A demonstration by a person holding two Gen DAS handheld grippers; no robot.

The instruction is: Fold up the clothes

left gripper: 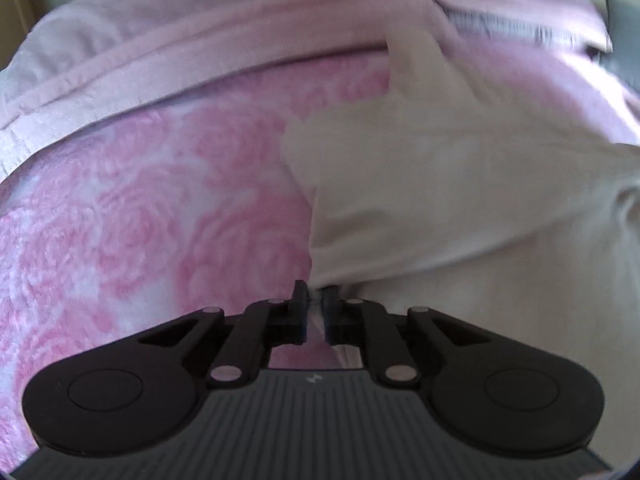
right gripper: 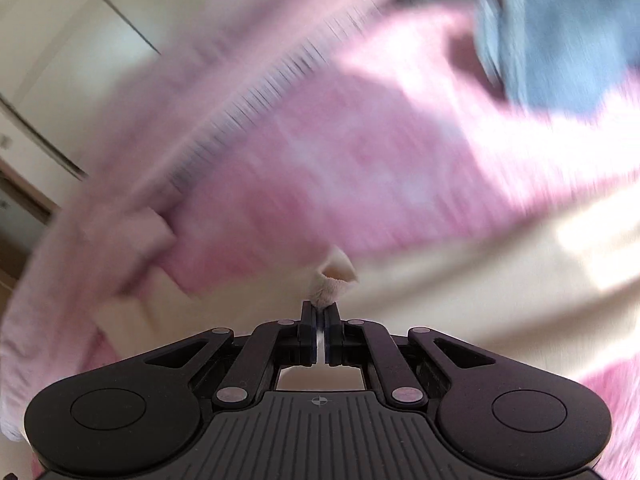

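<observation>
A white garment (left gripper: 440,200) lies crumpled over the right half of a pink rose-patterned bedspread (left gripper: 160,200). My left gripper (left gripper: 316,295) is shut on a pinched bit of the garment's lower left edge, and the cloth fans up and right from the pads. In the blurred right wrist view, my right gripper (right gripper: 319,310) is shut on a small bunched fold of the same cream-white garment (right gripper: 334,276), which spreads off to the right (right gripper: 460,288) over the pink bedspread (right gripper: 360,160).
A pale pink sheet or pillow edge (left gripper: 180,48) runs along the far side of the bed. A blue cloth (right gripper: 560,40) lies at the upper right of the right wrist view. Pale cabinet doors (right gripper: 60,60) stand beyond the bed.
</observation>
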